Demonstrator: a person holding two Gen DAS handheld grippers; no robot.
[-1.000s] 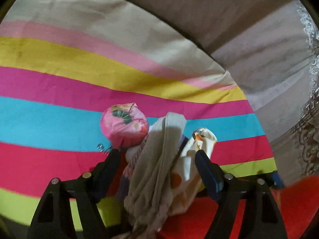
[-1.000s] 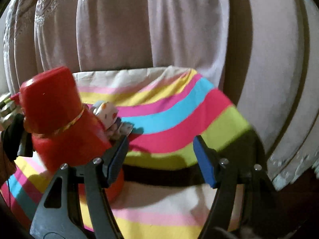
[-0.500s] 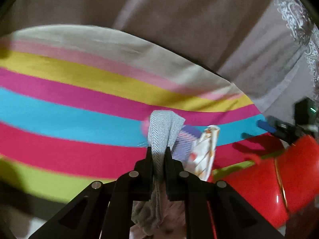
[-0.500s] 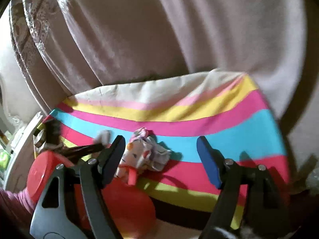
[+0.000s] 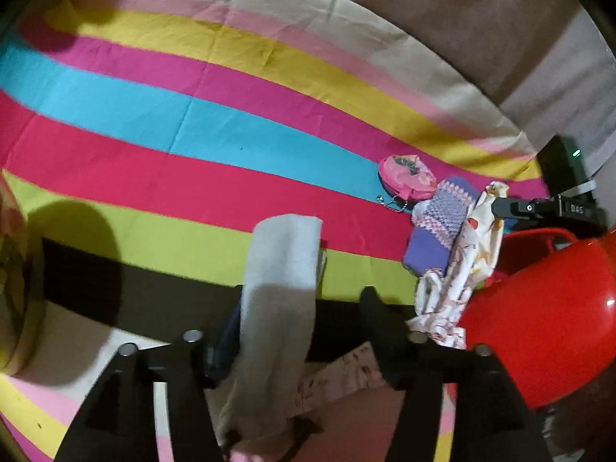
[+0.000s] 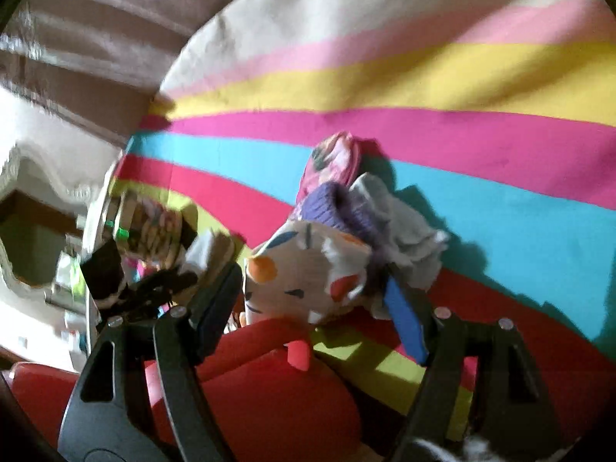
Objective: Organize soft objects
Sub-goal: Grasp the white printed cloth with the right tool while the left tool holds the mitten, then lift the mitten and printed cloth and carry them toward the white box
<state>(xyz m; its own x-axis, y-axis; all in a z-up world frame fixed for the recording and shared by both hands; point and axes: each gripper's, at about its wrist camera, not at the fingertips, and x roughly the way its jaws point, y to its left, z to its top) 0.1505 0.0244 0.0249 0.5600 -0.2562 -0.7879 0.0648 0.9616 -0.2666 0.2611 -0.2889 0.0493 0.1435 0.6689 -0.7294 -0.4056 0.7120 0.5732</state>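
A grey herringbone cloth (image 5: 283, 288) lies between the fingers of my left gripper (image 5: 304, 315), whose jaws stand wide apart; the cloth hangs over the left finger. A pile of soft things lies on the striped sheet (image 5: 192, 123): a pink round pouch (image 5: 406, 175), a purple knitted sock (image 5: 442, 223) and a white printed cloth (image 5: 469, 254). In the right wrist view the same pile shows: the white printed cloth (image 6: 308, 269), the purple sock (image 6: 338, 208), the pink pouch (image 6: 333, 161). My right gripper (image 6: 315, 300) is open around the near side of the pile.
A red plastic container (image 5: 546, 315) sits at the right, next to the pile; it also fills the lower part of the right wrist view (image 6: 250, 396). Beige curtains (image 5: 481, 19) hang behind the sheet. A mirror and cluttered shelf (image 6: 46, 238) stand at the left.
My left gripper has opened from shut on the grey cloth and pulled back from the pile, carrying the cloth left. My right gripper has dropped closer onto the pile.
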